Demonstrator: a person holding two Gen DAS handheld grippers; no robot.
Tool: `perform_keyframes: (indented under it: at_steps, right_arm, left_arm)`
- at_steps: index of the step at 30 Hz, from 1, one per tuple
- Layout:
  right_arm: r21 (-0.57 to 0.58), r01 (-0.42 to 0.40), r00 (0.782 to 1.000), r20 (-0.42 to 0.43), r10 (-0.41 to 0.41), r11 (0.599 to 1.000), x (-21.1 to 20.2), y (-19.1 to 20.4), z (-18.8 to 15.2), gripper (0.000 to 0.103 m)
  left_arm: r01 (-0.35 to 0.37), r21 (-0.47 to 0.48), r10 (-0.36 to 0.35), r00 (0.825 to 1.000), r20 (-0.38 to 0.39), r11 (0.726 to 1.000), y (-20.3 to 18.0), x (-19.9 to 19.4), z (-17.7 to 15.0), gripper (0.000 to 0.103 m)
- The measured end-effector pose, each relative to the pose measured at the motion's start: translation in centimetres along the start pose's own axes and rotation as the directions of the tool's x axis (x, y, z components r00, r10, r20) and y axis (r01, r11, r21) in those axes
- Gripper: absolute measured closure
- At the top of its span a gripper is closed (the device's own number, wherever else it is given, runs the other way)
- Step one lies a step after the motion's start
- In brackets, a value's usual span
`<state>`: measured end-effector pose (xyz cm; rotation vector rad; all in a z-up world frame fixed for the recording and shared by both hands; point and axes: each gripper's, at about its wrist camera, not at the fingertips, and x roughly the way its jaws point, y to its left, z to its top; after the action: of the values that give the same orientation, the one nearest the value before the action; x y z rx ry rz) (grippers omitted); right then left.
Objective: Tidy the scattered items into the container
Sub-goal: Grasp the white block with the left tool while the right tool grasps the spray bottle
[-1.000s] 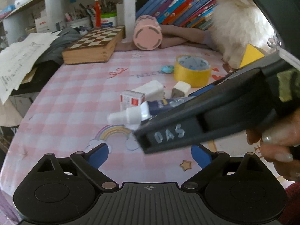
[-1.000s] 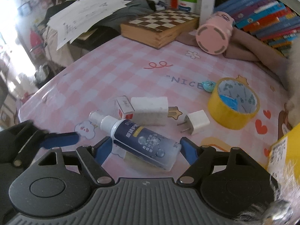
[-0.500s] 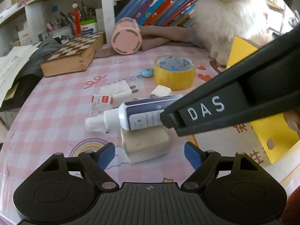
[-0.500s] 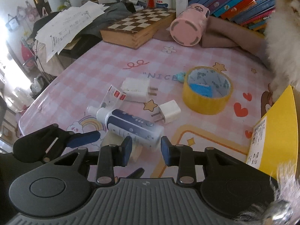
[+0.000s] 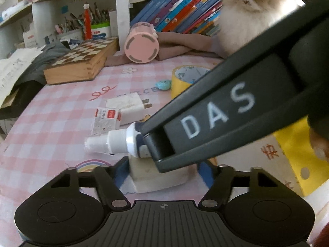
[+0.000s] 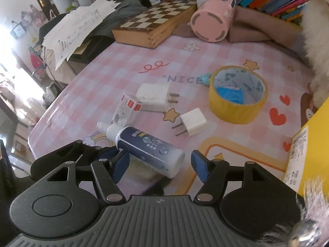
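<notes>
Pick step: L gripper (image 5: 162, 173) closing round beige block (image 5: 162, 177) on tablecloth (image 6: 127, 61), not clamped yet, R gripper (image 6: 160, 164) opening w/ spray bottle (image 6: 150, 150) lying loose between jaws atop block; next needs firm clamp, lift to yellow box (image 6: 308, 148)

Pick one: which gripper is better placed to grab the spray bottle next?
Right. The spray bottle lies between the right gripper's pads; its jaws are opening and not pressing yet. The left gripper instead straddles the beige block under the bottle, jaws closing.
</notes>
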<state>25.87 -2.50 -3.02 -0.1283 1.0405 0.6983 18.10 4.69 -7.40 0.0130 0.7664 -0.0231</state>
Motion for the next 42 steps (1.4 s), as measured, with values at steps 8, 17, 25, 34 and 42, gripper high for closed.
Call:
perform_keyframes:
  at_steps: [8,17,25,34,42]
  right_arm:
    - [-0.133,-0.043,0.999,-0.022,0.041,0.990,1.5,1.4,1.5,0.033]
    - [-0.269,-0.048,0.997,-0.064,0.032,0.962,1.5,2.0,1.4,0.090]
    - [-0.203,-0.046,0.997,-0.063,0.033,0.978,0.9,0.9,1.4,0.084]
    - [-0.453,-0.032,0.989,-0.143,-0.037,0.891,3.8,4.5,1.3,0.058]
    - [-0.387,-0.015,0.991,-0.127,-0.038,0.922,4.5,3.7,0.0,0.069]
  left_arm:
    - [0.061,0.017,-0.061,0.998,-0.027,0.998,1.4,-1.1,-0.2,0.057]
    - [0.090,0.033,-0.087,0.993,-0.075,0.995,1.7,-2.2,-0.6,0.057]
    - [0.077,0.044,-0.071,0.989,-0.128,0.996,2.6,-3.5,-1.2,0.057]
    - [0.040,-0.002,-0.040,0.990,-0.137,0.999,3.8,-4.0,-1.9,0.052]
    - [0.022,0.028,-0.019,0.992,-0.123,0.999,3.3,-3.8,-2.3,0.051]
